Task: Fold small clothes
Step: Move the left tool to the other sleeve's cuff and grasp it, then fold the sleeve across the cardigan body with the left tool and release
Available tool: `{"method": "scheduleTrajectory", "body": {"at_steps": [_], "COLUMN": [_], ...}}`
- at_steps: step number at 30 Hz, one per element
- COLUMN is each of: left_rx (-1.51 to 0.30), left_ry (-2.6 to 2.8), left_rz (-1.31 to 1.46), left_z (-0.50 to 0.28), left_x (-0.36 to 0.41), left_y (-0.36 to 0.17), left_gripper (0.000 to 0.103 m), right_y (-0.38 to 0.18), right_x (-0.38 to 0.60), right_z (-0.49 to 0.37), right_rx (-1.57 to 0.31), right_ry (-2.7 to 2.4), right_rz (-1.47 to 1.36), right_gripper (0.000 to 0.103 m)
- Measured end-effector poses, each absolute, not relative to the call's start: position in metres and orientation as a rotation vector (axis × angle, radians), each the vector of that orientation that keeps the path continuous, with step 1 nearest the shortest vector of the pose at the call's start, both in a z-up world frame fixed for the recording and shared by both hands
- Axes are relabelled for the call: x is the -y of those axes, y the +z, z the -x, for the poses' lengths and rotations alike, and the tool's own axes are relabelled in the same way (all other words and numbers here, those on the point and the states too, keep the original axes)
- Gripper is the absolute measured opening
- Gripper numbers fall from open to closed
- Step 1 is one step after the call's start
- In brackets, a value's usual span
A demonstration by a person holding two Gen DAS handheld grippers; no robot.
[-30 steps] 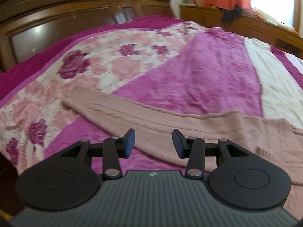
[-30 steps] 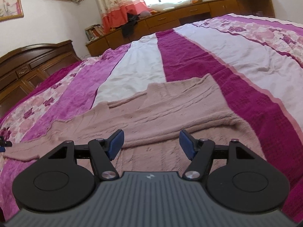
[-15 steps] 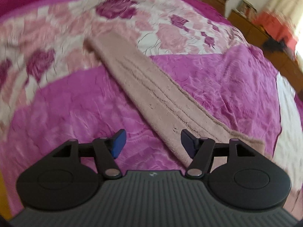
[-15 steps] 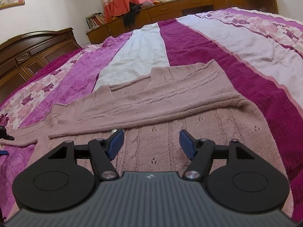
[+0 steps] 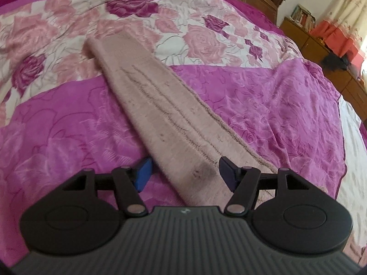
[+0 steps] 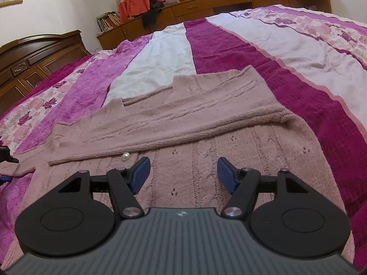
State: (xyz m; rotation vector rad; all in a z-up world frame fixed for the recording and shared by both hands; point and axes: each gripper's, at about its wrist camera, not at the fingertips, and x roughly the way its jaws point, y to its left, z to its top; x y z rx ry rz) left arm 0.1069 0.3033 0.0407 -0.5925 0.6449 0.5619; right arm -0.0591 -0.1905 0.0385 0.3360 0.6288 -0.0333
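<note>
A dusty-pink knitted cardigan (image 6: 188, 123) lies flat on the bed, one sleeve folded across its body and a pearl button (image 6: 125, 155) showing below that fold. The other sleeve (image 5: 158, 105) stretches out straight over the pink bedspread toward the headboard side. My left gripper (image 5: 183, 175) is open, low over the shoulder end of that sleeve, one blue pad on each side of it. Over the cardigan's lower body my right gripper (image 6: 182, 175) hangs open with nothing between its pads. The left gripper's tip (image 6: 5, 153) peeks in at the right wrist view's left edge.
The bedspread (image 6: 229, 52) has magenta, white and rose-patterned stripes. A dark wooden headboard (image 6: 34, 55) stands at the left, a low wooden cabinet (image 6: 206, 6) with books and clothes runs under the curtained window behind the bed.
My left gripper swung round along the outstretched sleeve, opened wider and came down astride it. My right gripper moved forward and lower over the cardigan's body; the cardigan itself has not moved.
</note>
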Motion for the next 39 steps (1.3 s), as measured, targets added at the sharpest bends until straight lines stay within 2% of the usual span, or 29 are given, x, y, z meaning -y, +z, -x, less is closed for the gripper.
{"method": "scheduleTrajectory", "body": {"at_steps": [11, 14, 17, 19, 22, 25, 28, 39], "left_rx": [-0.619, -0.608, -0.612, -0.614, -0.613, -0.599, -0.576, -0.470], "left_ry": [0.532, 0.525, 0.528, 0.532, 0.525, 0.509, 0.496, 0.396], "left_rz": [0.502, 0.491, 0.473, 0.456, 0.446, 0.445, 0.426, 0.286], "left_z": [-0.124, -0.126, -0.129, -0.130, -0.128, -0.124, -0.121, -0.103], "left_x": [-0.302, -0.303, -0.305, -0.305, -0.306, -0.306, -0.302, -0.256], "left_y": [0.031, 0.030, 0.029, 0.029, 0.030, 0.034, 0.041, 0.089], "left_gripper": [0.064, 0.060, 0.050, 0.038, 0.025, 0.014, 0.009, 0.009], "right_y": [0.033, 0.032, 0.031, 0.030, 0.030, 0.030, 0.030, 0.034], "right_x": [0.186, 0.184, 0.183, 0.183, 0.183, 0.183, 0.184, 0.186], "right_z": [0.051, 0.049, 0.047, 0.047, 0.047, 0.047, 0.047, 0.051], "right_rx": [-0.649, -0.651, -0.651, -0.651, -0.652, -0.651, -0.649, -0.633], "right_ry": [-0.057, -0.062, -0.064, -0.064, -0.065, -0.066, -0.066, -0.059], "right_rz": [-0.317, -0.310, -0.306, -0.307, -0.308, -0.308, -0.310, -0.325], "right_gripper": [0.072, 0.072, 0.072, 0.072, 0.072, 0.072, 0.072, 0.072]}}
